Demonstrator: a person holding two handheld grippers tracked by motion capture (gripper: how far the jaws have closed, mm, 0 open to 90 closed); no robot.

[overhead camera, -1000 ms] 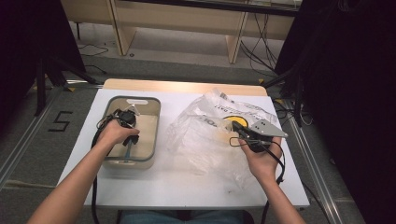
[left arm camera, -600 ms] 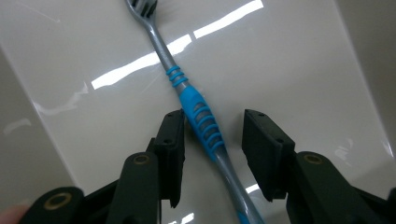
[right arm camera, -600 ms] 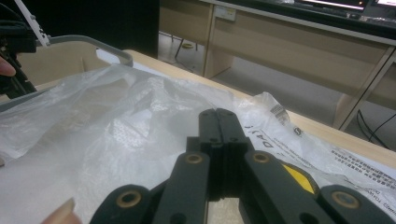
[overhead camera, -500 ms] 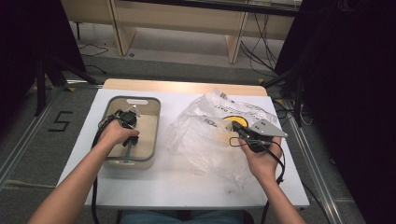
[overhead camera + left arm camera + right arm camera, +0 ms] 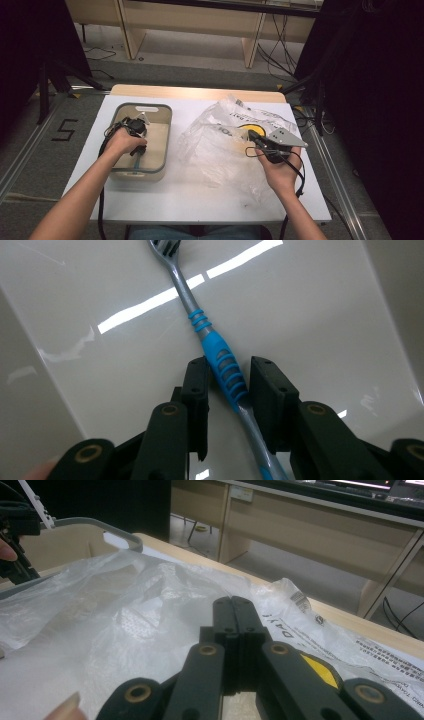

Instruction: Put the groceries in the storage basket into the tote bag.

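A toothbrush [image 5: 220, 360] with a grey handle and a blue grip lies on the floor of a beige tub [image 5: 150, 107] at the table's left. My left gripper [image 5: 228, 362] reaches down into the tub and is open, with one jaw on each side of the blue grip. In the high view the left gripper [image 5: 138, 150] sits under the hand, and the toothbrush [image 5: 136, 162] pokes out toward the tub's near wall. My right gripper [image 5: 233, 600] is shut with nothing seen between its jaws. It hovers low over a crumpled clear plastic bag [image 5: 125, 620]; from above, the right gripper [image 5: 250, 134] points at the bag [image 5: 220, 150].
The bag carries black print and a yellow mark [image 5: 248, 129]. The white table [image 5: 200, 200] has a wooden strip along its far edge. Beyond it stand wooden desk legs [image 5: 250, 47] and cables. Black curtains flank both sides. The tub's grey rim [image 5: 100, 527] shows left of the bag.
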